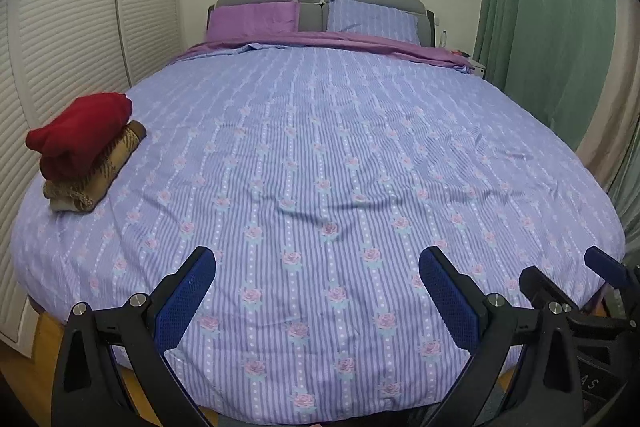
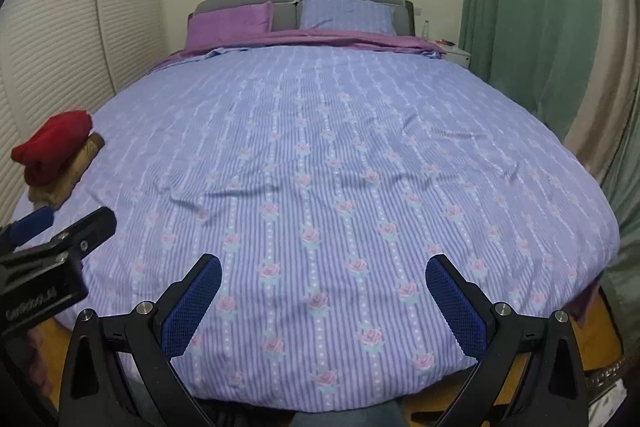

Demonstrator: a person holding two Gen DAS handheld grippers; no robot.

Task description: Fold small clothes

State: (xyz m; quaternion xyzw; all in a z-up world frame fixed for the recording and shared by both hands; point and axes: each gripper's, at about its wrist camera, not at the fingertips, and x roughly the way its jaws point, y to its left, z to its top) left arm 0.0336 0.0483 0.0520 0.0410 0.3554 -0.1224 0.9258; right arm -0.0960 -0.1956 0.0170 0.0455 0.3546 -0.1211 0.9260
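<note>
Both grippers hung over the foot of the bed (image 1: 320, 155), holding nothing: left gripper (image 1: 318, 293) fingers apart, right gripper (image 2: 324, 301) fingers apart too. Red garment (image 1: 80, 135) sat folded atop a tan patterned one (image 1: 96, 179) at the bed's left edge (stack looked tidy). No unfolded clothes in view, so prob. done or awaiting next item.

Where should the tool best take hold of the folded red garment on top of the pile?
Probably the rounded folded edge of the folded red fleece garment nearest the foot of the bed, coming from the open bedspread side. The louvred wardrobe doors block the far side. It rests on a folded brown patterned garment, so pinching only the red layers would lift it alone.
</note>
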